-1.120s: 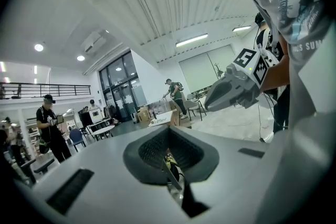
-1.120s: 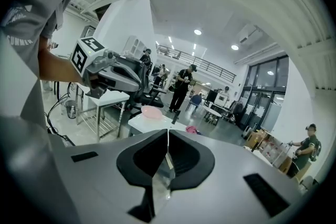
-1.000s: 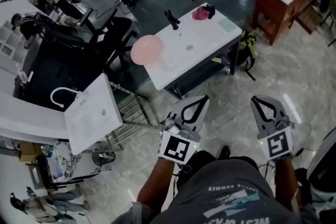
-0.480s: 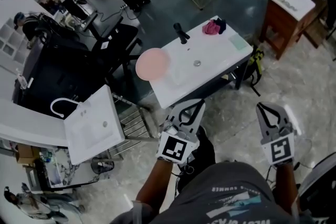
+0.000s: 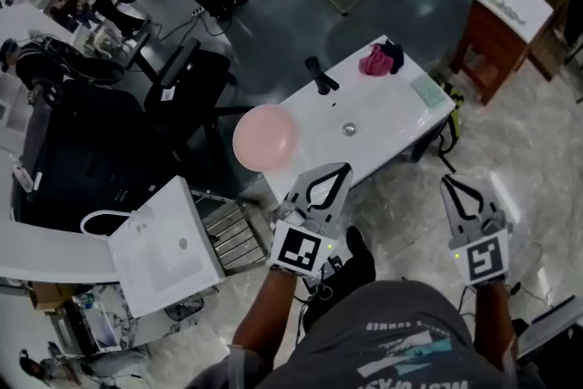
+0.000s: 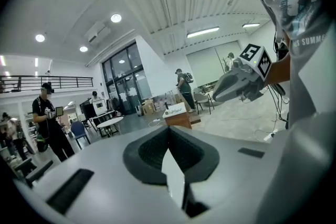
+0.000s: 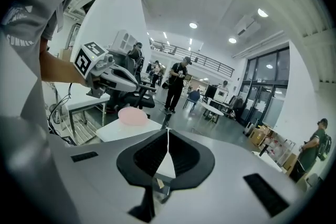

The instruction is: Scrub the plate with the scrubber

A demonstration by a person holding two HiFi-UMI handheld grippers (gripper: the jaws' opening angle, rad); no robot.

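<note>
White table (image 5: 392, 118) carries the pink plate (image 5: 265, 138), ahead-left of the clenched, empty left tool (image 5: 343, 168) and right tool (image 5: 447, 181).

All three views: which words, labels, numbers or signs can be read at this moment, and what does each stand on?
"SUMME": on the person's grey shirt in the left gripper view, the rest cut off.
Other print on the shirt: too small or distorted to read.
White sign on the wooden stand: blurred, unreadable.
Left gripper and right gripper: black-and-white square markers only, no letters or numbers.
</note>
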